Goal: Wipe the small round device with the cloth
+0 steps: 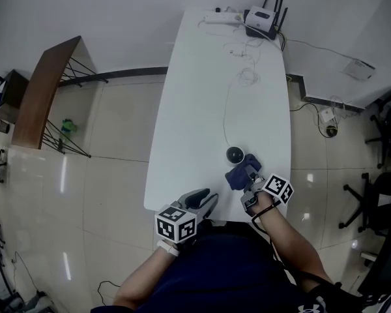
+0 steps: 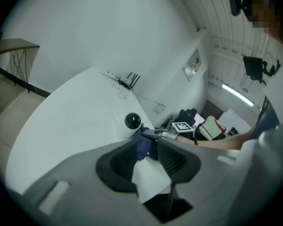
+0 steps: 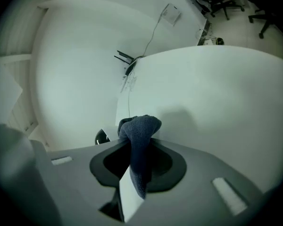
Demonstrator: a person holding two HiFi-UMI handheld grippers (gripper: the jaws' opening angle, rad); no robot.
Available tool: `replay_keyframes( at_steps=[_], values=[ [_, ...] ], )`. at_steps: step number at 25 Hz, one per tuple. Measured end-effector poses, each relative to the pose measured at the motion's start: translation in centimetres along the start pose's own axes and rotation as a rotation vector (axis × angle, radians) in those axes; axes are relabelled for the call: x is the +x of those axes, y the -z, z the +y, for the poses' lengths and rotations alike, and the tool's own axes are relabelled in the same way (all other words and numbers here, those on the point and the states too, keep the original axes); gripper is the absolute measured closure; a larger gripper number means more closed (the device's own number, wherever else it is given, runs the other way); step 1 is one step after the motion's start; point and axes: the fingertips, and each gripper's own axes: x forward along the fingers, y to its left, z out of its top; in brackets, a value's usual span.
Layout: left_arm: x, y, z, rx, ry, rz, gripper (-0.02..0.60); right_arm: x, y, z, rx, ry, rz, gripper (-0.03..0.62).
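While my right claw (image 1: 250, 173) clamps the cloth (image 1: 236, 177) just beside the device (image 1: 234, 154), low centre on the table (image 1: 202, 96), the wiping seems all yet to do; my left claw (image 1: 206, 199) hangs open and empty at lower left.

Small round device (image 3: 102, 137): in the right gripper view, all but a dark sliver hidden behind the right gripper (image 3: 139, 149).
Blue cloth (image 3: 140, 128): lower end lost between the jaws clamped on it. In the left gripper view, partly screened by the left gripper (image 2: 151, 147).
Router (image 1: 260, 19) at the far end of the bench (image 1: 195, 109): markings too small to read.
White items (image 1: 221, 17) beside the router: too small to name.
Green object (image 1: 68, 126) by the wooden side table (image 1: 42, 90): too small to identify.
Office chairs (image 1: 378, 194): cut off by the head view's right edge.
Person's forearms (image 1: 293, 240): cut off at the lower edge.
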Motion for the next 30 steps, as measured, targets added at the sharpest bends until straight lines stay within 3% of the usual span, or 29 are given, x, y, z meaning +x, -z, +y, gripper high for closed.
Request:
replay_keyframes(
  at_steps=[4,6,9,13,16,18,19,22,30],
  values=[
    [-0.5,0.3,0.5,-0.008,0.004,-0.001,0.447,-0.2,-0.8,-0.7,0.029,0.027,-0.024,0.517],
    [-0.7,0.2,0.9,-0.014,0.008,-0.008,0.448,-1.1,-2.8,1.8,-0.112,0.014,-0.072,0.517],
    [-1.1,0.0,1.8,-0.028,0.021,-0.022,0.449,-2.3,-4.6,8.8,-0.538,-0.038,-0.107,0.517],
    [-1.3,-0.7,2.9,-0.007,0.048,-0.029,0.453,-2.3,-0.9,16.6,-1.336,-0.126,-0.031,0.517],
    [-0.8,-1.5,3.0,0.037,0.080,-0.015,0.453,-1.6,3.7,17.4,-1.870,-0.145,0.137,0.517],
    [-0.6,-2.0,3.1,0.048,0.097,-0.010,0.453,-1.6,5.8,16.6,-2.112,-0.142,0.235,0.519],
    [-0.5,-2.2,3.2,0.053,0.098,-0.008,0.454,-1.7,6.4,16.3,-2.183,-0.138,0.265,0.520],
    [0.0,-2.6,3.7,0.069,0.071,-0.005,0.456,-1.4,6.5,15.6,-2.238,-0.129,0.291,0.520],
    [2.0,-3.1,1.7,0.095,-0.004,-0.024,0.456,0.2,2.3,16.2,-2.031,-0.178,0.246,0.520]
  ],
)
